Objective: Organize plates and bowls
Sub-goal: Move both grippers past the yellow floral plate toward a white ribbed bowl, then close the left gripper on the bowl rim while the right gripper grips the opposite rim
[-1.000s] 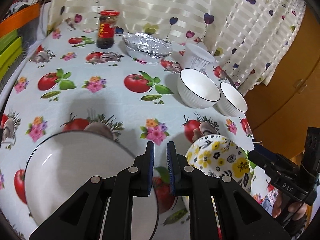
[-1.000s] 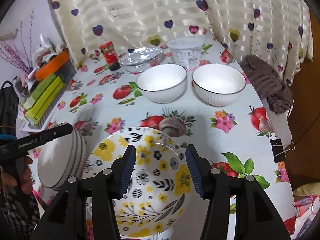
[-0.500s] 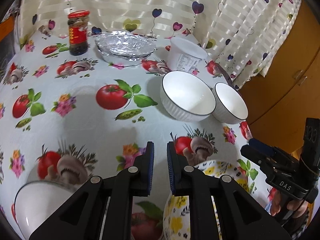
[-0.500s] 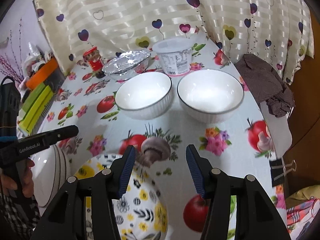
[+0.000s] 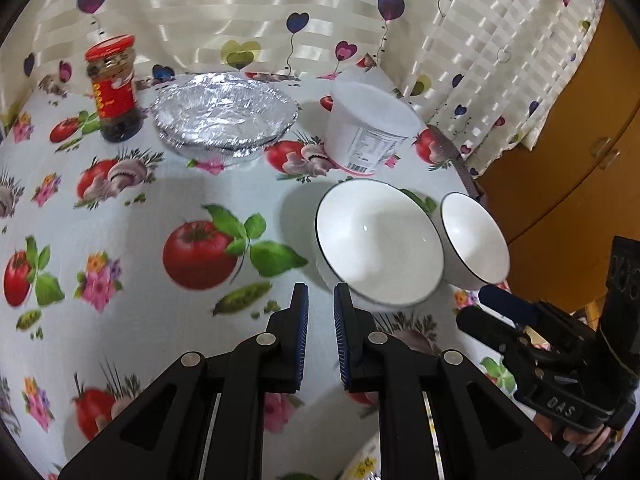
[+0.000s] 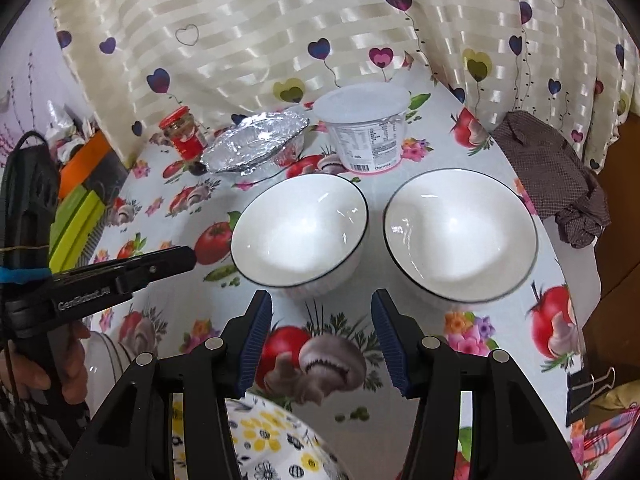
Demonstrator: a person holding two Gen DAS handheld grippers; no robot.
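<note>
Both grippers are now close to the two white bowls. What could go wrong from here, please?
1. The two white bowls stand close together; fingers going around one rim may knock the other.
2. The right bowl sits near the table edge, so a push could slide it off.
3. The left gripper is shut with nothing between its fingers; it probably must open before it can take a rim, or it will only shove the bowl.

Soft, even indoor light fills both views. Glare streaks the glossy curtain (image 5: 248, 12) and the foil dish (image 5: 224, 120); small highlights dot the white bowls (image 6: 300, 232). Faint shadows lie left of the bowls. Fisheye bending darkens the corners, and motion blur softens the tablecloth (image 5: 120, 240).
</note>
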